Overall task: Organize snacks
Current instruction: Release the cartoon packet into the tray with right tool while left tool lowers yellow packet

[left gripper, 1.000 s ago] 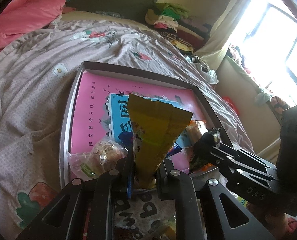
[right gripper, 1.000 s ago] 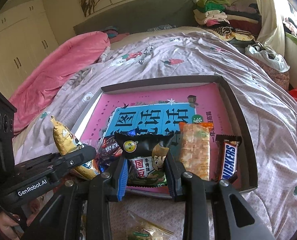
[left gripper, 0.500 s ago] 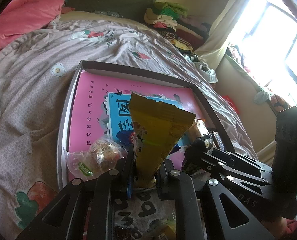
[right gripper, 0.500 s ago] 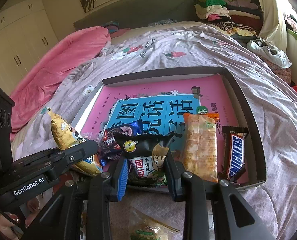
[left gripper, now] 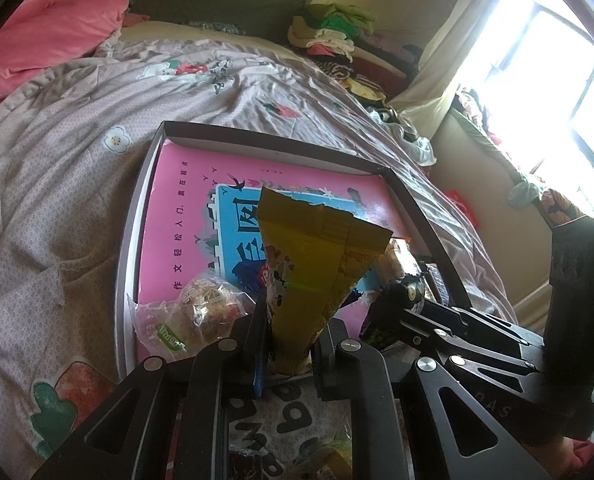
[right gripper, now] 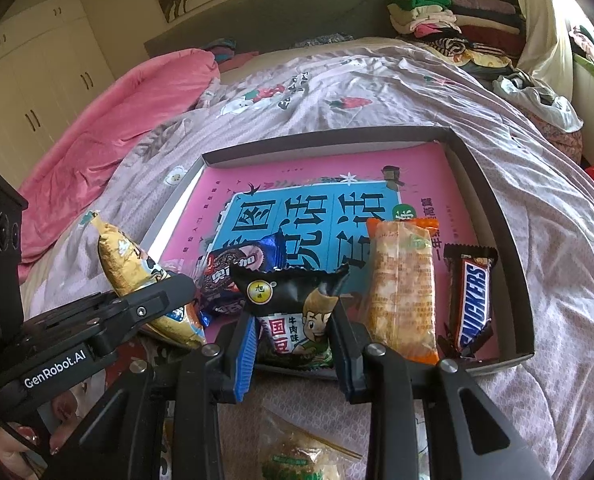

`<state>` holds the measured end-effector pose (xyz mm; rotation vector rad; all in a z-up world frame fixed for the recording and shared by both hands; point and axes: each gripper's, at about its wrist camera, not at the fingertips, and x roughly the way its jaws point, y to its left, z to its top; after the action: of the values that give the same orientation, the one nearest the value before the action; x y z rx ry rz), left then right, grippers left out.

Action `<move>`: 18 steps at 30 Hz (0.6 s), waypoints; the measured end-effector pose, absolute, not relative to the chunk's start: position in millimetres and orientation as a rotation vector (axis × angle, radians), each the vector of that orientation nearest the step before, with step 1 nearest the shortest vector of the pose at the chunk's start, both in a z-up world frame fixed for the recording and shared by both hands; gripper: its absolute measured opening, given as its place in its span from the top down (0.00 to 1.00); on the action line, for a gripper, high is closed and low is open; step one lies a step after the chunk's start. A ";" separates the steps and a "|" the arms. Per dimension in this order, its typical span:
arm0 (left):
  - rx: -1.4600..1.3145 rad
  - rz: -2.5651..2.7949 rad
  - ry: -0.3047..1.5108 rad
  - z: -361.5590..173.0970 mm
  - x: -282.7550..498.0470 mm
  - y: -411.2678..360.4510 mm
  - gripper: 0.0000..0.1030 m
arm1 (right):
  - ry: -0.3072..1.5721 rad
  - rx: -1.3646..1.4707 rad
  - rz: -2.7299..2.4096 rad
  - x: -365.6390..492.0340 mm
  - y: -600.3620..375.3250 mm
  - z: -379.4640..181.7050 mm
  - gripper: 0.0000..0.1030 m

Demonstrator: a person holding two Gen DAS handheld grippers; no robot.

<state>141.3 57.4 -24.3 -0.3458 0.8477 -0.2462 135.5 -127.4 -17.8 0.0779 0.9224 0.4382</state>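
While the left hand-held gripper [left gripper: 291, 344] is pinching a gold packet [left gripper: 317, 264], the right hand-held gripper [right gripper: 293, 344] is clamping, seemingly, a black snack pouch [right gripper: 293, 312] at the tray's [right gripper: 493, 216] near edge.

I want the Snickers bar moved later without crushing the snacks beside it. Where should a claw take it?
Grip the Snickers bar across its narrow width at mid-length, coming from above. It lies flat along the tray's right wall, apart from the orange cracker pack, so the claw's fingers probably fit either side.

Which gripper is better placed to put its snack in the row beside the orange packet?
Probably the right gripper: its black packet is already next to the orange packet, while the left gripper is farther off.
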 end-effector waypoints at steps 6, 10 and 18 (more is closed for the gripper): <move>-0.348 -0.243 0.850 -25.0 140.9 58.2 0.83 | 0.925 0.082 0.424 135.4 -128.6 -17.1 0.67; -0.352 -0.240 0.851 -25.5 140.3 59.5 0.83 | 0.926 0.083 0.417 134.8 -129.8 -16.3 0.66; -0.347 -0.240 0.847 -24.9 139.5 59.5 0.82 | 0.912 0.081 0.412 134.5 -130.4 -12.4 0.62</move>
<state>139.5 59.5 -24.9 -0.3468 0.8468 -0.2396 134.4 -130.4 -12.4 0.0807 0.9125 0.4122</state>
